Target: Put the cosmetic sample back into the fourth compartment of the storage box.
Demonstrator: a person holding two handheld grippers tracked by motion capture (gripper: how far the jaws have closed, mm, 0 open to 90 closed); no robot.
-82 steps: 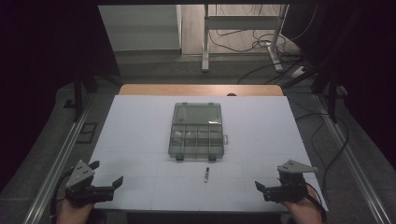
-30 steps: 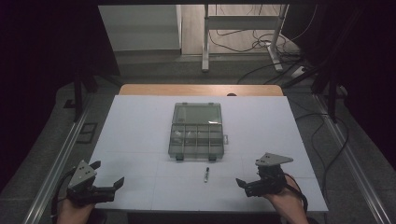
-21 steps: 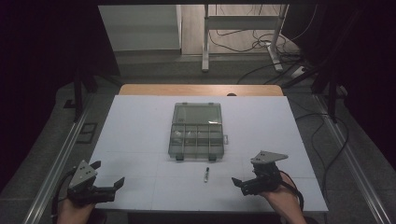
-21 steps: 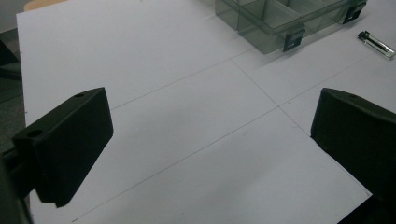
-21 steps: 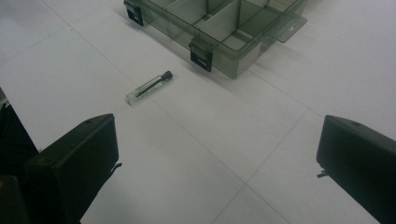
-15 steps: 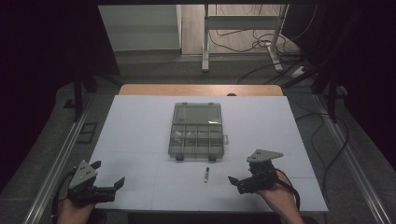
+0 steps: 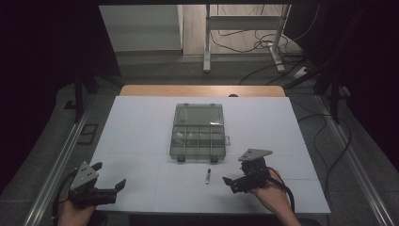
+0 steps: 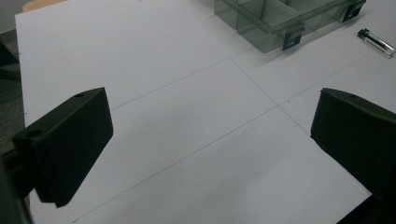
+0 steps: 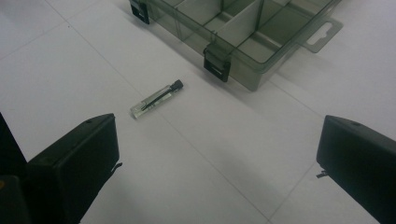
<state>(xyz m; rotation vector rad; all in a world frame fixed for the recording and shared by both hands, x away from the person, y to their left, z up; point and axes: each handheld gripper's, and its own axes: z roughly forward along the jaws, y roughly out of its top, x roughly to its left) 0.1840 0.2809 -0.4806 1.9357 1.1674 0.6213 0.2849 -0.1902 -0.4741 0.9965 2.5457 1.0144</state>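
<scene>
— What does the right gripper view add to the high view?

— From above, the vial [image 7: 207, 175] is a thin sliver on the white table [image 7: 141, 122], just in front of the organiser box [image 7: 198, 131]. Up close, the vial [image 9: 156, 99] is a clear little tube with a black cap and a dark stem inside, lying flat near the box's black latch [image 9: 216, 63].

— And the right gripper [image 7: 234, 182]?

— Jaws spread wide, holding nothing, near the vial but not touching it.

— The left gripper [image 7: 109, 178]?

— Open too and empty, at the table's near left corner, well apart. Its own view shows the vial [image 8: 376, 42] far off at the upper right.
</scene>
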